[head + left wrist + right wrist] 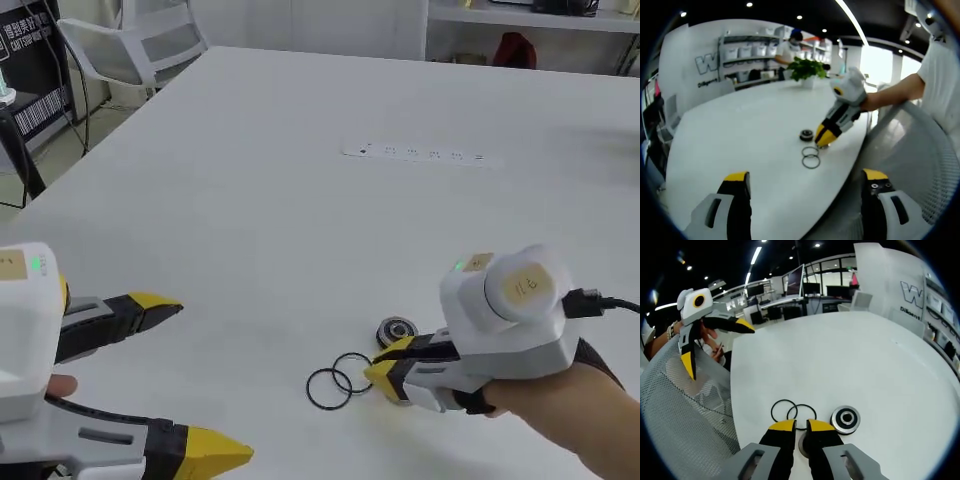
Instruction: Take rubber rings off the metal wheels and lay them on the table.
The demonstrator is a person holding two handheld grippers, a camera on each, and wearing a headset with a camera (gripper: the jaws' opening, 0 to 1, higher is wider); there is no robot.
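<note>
In the head view, the left gripper (215,382) is hovering over the near left of the white table (300,200), its yellow-tipped jaws standing wide apart. The right gripper (372,375) is reaching in from the right, its tips touching one of two black rings (309,388) that are lying flat and overlapping on the table. A wheel (397,330) is sitting just beyond the tips. A round yellow label (525,287) on the right gripper is carrying handwriting too small to read. A power strip (420,153) is lying farther back, and a black sign (30,100) with a barcode and unreadable characters is standing at the far left.

In the left gripper view, its own jaws are gaping with nothing between them. The right gripper is pointing down at the rings, with the wheel beside them. A big "W" (705,64) is showing on the back wall, the smaller line beneath it unreadable. A plant (805,70) is standing on the table's far end.

In the right gripper view, its jaws are sitting nearly together over the nearer ring. A grey round thing (802,446) is showing in the narrow gap, and I cannot tell whether it is clamped. The wheel is lying just right of the tips.
</note>
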